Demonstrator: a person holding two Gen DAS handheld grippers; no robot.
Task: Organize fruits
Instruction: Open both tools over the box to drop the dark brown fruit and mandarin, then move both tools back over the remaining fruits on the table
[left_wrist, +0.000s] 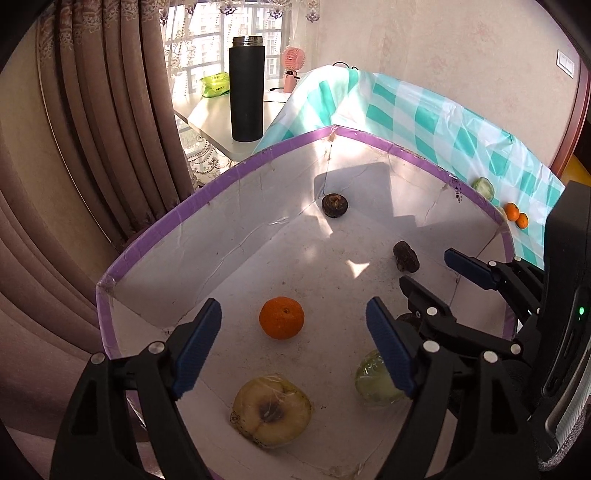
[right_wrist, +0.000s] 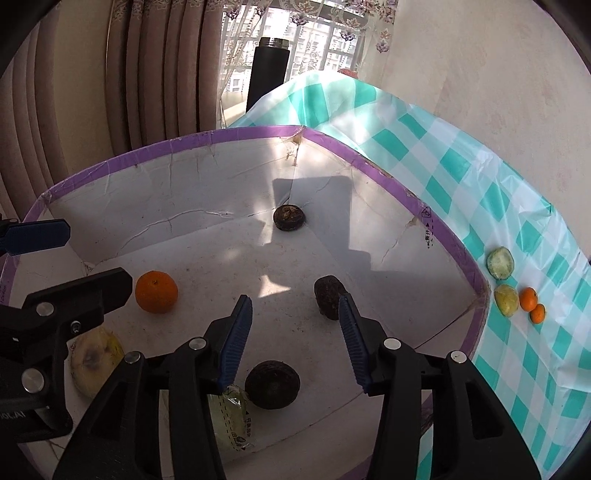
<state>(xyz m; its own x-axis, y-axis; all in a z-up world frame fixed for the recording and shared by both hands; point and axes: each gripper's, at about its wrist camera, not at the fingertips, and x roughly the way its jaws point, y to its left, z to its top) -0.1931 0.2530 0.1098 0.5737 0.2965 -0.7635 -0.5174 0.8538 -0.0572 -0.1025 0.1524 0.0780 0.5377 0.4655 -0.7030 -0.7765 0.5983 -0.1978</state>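
The orange (left_wrist: 281, 318) sits on the white floor of the box (left_wrist: 155, 236), toward its left side; it lies just ahead of the left gripper (left_wrist: 293, 345), right in the gap between the two blue pads; so the left gripper is the nearer one, and I think it only needs to go forward and down to reach it; the orange is round, so it has no long way, and its little stem dot faces up. The left gripper is spread wide and holds nothing. In front of the right gripper (right_wrist: 295, 341) a dark round fruit (right_wrist: 272, 384) lies low and near, and a second dark fruit (right_wrist: 330, 302) sits just by its right pad; that second one is a bit longer than wide and leans near to far; the right gripper is spread too, with nothing in it. A third dark fruit (left_wrist: 335, 205) rests at the far corner. A pale cut fruit in wrap (left_wrist: 271, 410) lies near the left gripper. Outside the box, on the checked cloth (right_wrist: 461, 173) over the tabletop, small oranges (right_wrist: 528, 298) and green pieces (right_wrist: 499, 261) wait at the right.
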